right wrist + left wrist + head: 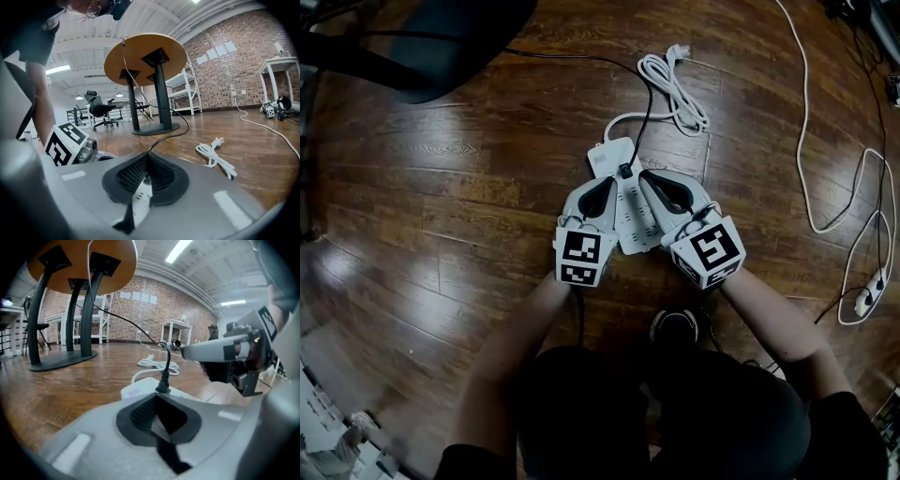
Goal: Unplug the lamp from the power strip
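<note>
A white power strip (625,220) lies on the wooden floor between my two grippers. A black plug (625,171) stands in its far end, and its black cord (647,94) runs up and away to the left. My left gripper (614,180) is shut, with its tips on the strip just left of the plug (163,383). My right gripper (642,176) is also shut and empty, its tips just right of the plug. In the right gripper view the cord (173,129) rises from behind the closed tips (147,154), and the strip (139,199) shows below them.
The strip's coiled white cable (675,89) lies beyond it. A long white cable (806,122) and a second strip (865,300) lie at the right. A dark table base (441,37) stands at the top left, under a round table (79,263).
</note>
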Tool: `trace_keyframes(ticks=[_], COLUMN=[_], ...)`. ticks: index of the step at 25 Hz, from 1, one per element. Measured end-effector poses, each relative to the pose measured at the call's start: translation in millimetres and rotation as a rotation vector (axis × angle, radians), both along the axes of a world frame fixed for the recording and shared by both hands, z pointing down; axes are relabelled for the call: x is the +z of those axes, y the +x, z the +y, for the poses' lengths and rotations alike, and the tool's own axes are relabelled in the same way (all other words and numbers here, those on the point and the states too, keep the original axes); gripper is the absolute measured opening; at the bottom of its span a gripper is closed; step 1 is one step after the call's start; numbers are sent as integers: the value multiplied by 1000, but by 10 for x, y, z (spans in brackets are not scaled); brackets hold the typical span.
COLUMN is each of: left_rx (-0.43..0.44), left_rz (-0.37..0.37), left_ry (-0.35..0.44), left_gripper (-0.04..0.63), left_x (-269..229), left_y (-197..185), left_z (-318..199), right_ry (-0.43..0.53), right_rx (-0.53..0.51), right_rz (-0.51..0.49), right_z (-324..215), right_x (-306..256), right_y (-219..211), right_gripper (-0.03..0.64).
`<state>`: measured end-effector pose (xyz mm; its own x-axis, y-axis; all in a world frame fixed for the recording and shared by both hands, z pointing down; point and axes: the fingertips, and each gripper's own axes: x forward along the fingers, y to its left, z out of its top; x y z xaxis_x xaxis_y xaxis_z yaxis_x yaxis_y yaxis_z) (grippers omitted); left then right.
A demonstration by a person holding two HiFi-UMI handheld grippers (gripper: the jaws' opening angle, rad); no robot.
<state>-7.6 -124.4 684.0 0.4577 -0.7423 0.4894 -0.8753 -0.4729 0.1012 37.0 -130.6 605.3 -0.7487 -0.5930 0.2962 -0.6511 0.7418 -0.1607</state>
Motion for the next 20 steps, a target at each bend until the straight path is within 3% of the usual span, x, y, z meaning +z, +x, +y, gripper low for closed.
trace_keyframes(ticks=[9,12,20], left_rx=[33,34,48], left_rz=[-1,7,-15], left_ry=[15,2,4], left_gripper=[0,0,0], left_x=[11,21,34], left_y=[44,42,29], left_z=[-42,-35,-12], right_ry=[-30,-50,-57], right_rx=[6,-13,-26], right_rz=[33,54,156], right_z=[-69,-69,-146], right_x=[276,398,484], right_y=[-82,-127,-386], right_gripper=[8,90,105])
